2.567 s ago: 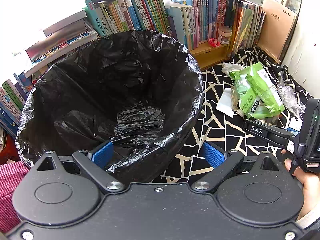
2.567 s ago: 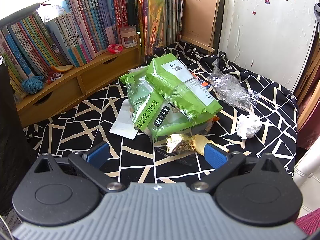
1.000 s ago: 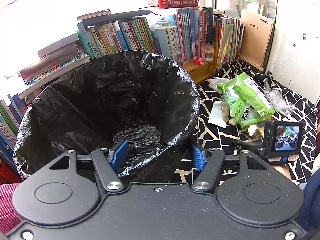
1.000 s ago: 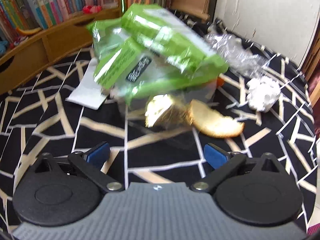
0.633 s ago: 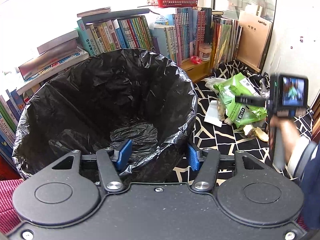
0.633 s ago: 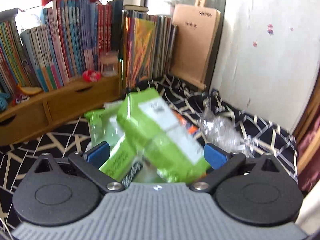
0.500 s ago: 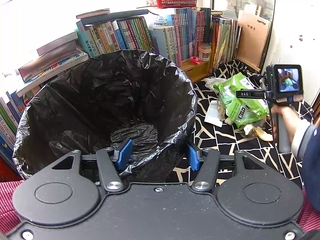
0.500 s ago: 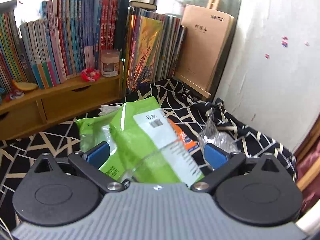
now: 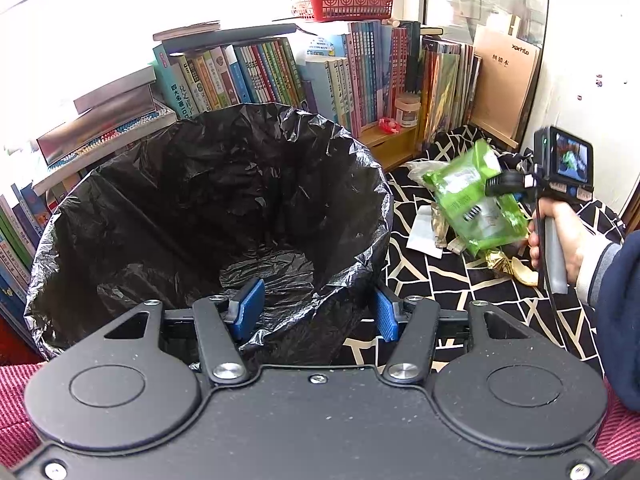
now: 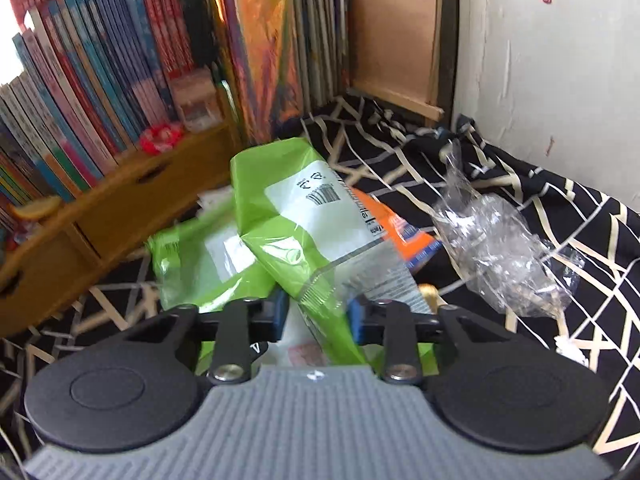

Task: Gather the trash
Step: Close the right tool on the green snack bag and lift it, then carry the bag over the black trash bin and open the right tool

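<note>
A bin lined with a black trash bag fills the left wrist view. My left gripper is shut on its near rim, one blue pad inside the bag and one outside. To the right lies a trash pile on the patterned cloth. My right gripper is closing on the top green packet, which is crumpled between its pads. In the left wrist view that green packet hangs tilted above the pile from the right gripper. A second green packet lies underneath.
Clear crumpled plastic, a gold foil wrapper, a pale peel and white paper lie on the black-and-white cloth. Rows of books and a wooden drawer shelf stand behind; a white wall is at the right.
The right gripper moved from the foil wrapper up to the green packet, narrowed its jaws onto it and raised it. The left gripper's jaws narrowed on the bin rim and stayed put.
</note>
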The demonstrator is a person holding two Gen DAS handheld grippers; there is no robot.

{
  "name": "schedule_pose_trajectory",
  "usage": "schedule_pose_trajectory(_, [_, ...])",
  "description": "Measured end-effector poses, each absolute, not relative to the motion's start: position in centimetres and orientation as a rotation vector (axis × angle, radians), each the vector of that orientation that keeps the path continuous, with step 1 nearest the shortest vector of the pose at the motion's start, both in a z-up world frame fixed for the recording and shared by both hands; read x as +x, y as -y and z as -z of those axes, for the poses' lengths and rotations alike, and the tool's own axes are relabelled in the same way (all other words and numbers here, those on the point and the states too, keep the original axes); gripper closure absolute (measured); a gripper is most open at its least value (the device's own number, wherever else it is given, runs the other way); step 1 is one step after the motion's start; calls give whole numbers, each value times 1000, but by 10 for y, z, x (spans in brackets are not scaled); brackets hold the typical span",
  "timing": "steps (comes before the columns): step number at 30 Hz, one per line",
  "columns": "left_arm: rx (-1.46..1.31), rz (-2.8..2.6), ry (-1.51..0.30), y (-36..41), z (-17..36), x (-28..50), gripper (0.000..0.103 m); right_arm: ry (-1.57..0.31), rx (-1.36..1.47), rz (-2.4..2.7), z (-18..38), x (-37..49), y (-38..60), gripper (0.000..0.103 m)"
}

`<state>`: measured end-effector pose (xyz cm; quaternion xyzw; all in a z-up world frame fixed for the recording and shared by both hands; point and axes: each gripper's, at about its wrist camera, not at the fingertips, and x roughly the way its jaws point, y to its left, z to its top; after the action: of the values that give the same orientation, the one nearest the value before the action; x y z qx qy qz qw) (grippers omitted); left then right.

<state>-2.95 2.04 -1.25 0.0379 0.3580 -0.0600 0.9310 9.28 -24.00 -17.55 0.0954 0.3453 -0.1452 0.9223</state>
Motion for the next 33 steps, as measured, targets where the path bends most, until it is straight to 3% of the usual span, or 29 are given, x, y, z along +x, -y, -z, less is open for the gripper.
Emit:
schedule_pose_trajectory(9, [74,125,-731,-20,11,-29,50,-546,217,193,113,80,207,83])
schedule_pose_trajectory(12, [69,126,-734,-20,11,-29,50,-492,233,142,86,71,200,91])
schedule_pose_trajectory(18, [58,133,-739,-23,11,-28,52,-391,239,28,22,49,184,94])
schedule_pose_trajectory(33, [17,131,-753,-24,11,-25,54,-562,303,-628,-139,13,87,94])
